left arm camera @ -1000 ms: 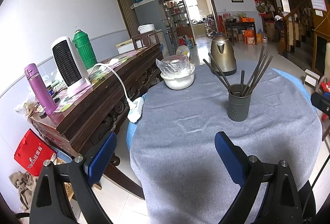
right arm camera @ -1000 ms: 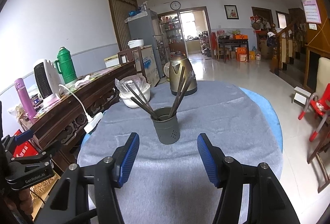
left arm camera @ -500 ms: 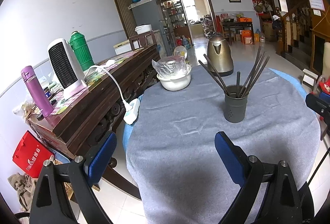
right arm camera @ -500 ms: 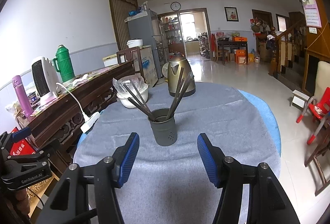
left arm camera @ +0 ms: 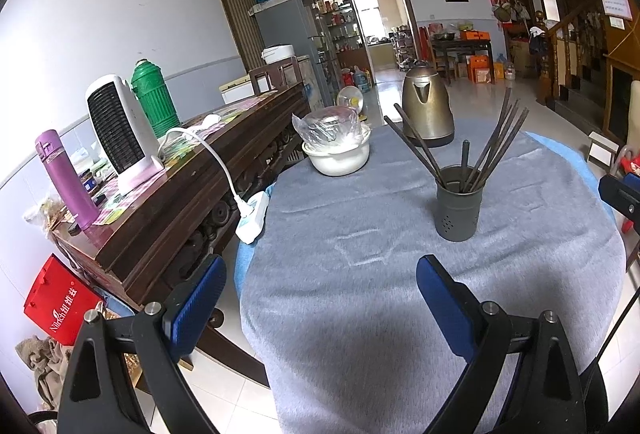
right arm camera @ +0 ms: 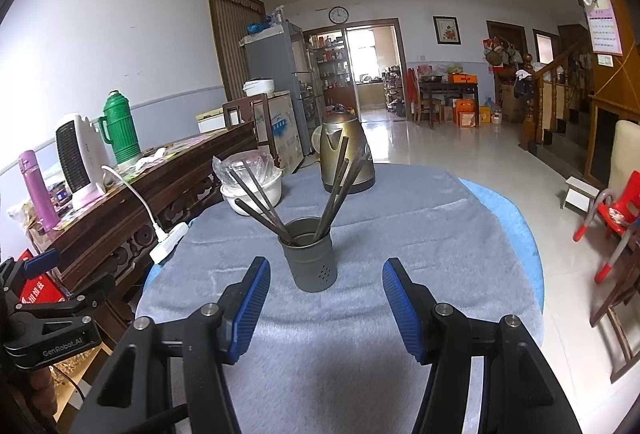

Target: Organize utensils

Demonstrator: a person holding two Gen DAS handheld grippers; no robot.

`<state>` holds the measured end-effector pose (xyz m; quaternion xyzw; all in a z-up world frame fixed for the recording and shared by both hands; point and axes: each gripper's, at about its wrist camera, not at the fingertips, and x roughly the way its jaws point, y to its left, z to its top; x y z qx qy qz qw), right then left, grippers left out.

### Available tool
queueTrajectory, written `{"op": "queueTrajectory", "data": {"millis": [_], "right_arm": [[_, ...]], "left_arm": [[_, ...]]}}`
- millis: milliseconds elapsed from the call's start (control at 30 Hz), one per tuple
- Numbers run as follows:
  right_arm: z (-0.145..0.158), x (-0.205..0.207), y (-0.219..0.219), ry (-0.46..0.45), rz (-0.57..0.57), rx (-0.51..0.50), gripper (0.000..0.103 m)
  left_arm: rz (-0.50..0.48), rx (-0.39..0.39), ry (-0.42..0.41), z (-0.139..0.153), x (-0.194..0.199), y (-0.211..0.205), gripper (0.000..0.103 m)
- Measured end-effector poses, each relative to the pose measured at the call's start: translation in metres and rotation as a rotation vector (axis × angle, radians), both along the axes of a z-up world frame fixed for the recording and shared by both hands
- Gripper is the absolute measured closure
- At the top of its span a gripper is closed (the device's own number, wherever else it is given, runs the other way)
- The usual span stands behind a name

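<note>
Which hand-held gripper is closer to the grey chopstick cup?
Right. The right hand-held gripper faces the cup directly, just short of it. The left hand-held gripper sits further back, cup off to its right.

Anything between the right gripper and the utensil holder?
No. In the right wrist view only bare grey tablecloth lies between the open right gripper and the utensil holder.

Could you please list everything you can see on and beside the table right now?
Dark grey metal utensil holder: one, table centre.
Dark chopsticks: several, standing in holder.
Bronze electric kettle: one, table's far side.
White bowl under clear plastic: one, left of kettle.
Grey tablecloth: one, over round table.
White power strip: one, table's left edge.
White fan heater, green thermos, purple bottle: one each, wooden sideboard.
Left tongs: blue pads, open, empty.
Right tongs: blue pads, open, empty.
</note>
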<state>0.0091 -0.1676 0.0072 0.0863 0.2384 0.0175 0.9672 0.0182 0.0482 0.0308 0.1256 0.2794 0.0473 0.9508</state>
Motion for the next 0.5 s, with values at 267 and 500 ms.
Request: {"op": "queueTrajectory", "data": {"millis": [267, 500], "right_arm": [[-0.002, 0.016, 0.006, -0.002, 0.030, -0.016, 0.040], [-0.003, 0.029, 0.010, -0.004, 0.059, -0.007, 0.040]], "left_arm": [[0.027, -0.008, 0.002, 0.000, 0.009, 0.003, 0.007], [0.060, -0.019, 0.010, 0.001, 0.016, 0.006, 0.007]]}}
